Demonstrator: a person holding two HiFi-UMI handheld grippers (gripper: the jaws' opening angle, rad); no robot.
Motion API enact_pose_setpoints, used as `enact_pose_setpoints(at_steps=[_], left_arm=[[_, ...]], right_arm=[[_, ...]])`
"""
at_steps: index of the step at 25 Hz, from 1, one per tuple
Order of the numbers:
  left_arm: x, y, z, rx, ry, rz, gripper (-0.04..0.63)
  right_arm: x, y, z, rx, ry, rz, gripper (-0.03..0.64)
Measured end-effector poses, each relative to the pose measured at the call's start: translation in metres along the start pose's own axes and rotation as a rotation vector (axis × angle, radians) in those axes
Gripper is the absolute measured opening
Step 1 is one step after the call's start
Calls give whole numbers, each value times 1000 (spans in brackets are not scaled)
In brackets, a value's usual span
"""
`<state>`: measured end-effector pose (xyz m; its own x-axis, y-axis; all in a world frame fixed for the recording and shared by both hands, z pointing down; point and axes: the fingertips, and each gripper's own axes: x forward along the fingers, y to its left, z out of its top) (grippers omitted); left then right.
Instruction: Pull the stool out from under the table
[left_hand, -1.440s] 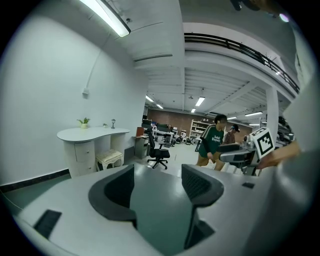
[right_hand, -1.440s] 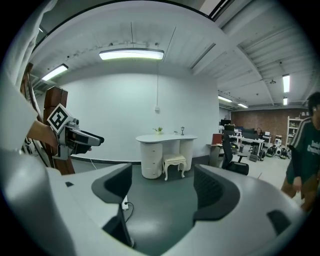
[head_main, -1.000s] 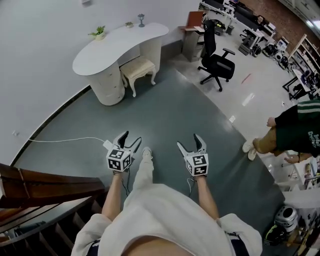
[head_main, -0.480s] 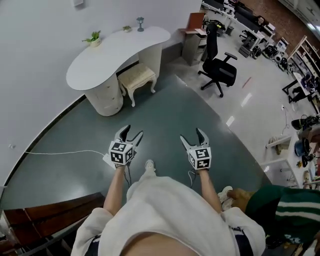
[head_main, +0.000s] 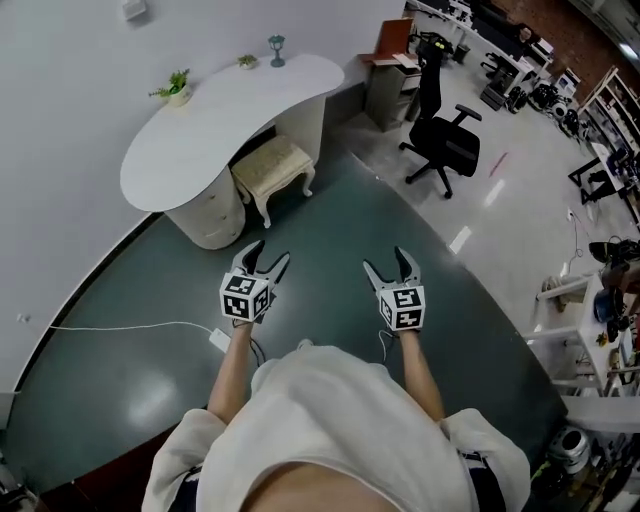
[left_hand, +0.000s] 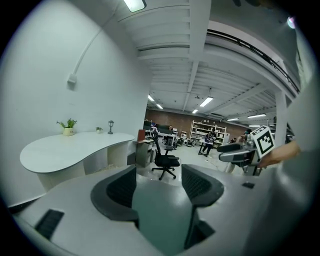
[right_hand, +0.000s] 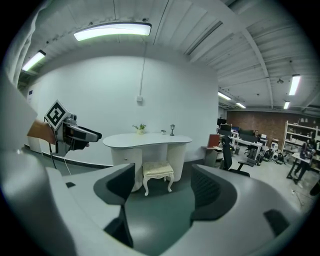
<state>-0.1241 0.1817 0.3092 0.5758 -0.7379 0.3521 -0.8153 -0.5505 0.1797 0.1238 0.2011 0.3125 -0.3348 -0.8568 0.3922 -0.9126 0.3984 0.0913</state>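
A cream cushioned stool (head_main: 272, 165) with white carved legs stands half under a white curved table (head_main: 225, 110) against the wall. In the right gripper view the stool (right_hand: 158, 172) shows straight ahead between the jaws, below the table (right_hand: 147, 140), still well away. My left gripper (head_main: 270, 252) and right gripper (head_main: 386, 262) are held side by side over the green floor, short of the stool. Both are open with nothing between their jaws. The left gripper (left_hand: 157, 187) points more toward the office hall than at the stool.
A black office chair (head_main: 445, 140) stands to the right of the table, with a grey cabinet (head_main: 385, 85) behind it. A white cable (head_main: 120, 328) and its adapter (head_main: 218, 338) lie on the floor at left. A potted plant (head_main: 175, 88) and a small lamp (head_main: 277, 48) sit on the table.
I have walked toward the table, so both grippers are nearer the stool. The wooden stairs at lower left and the person at right have dropped out of view.
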Motion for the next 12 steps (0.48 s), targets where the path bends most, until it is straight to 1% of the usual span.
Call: enact_pose_setpoints(at_steps=[6,12], left_arm=[[44,32,18,-4,7,-8,274],[88,45,23,-13,26,-23,274]], right_arm=[[47,-22,11,10,10,-11,330],[78,-48,7,24,30,-22,327]])
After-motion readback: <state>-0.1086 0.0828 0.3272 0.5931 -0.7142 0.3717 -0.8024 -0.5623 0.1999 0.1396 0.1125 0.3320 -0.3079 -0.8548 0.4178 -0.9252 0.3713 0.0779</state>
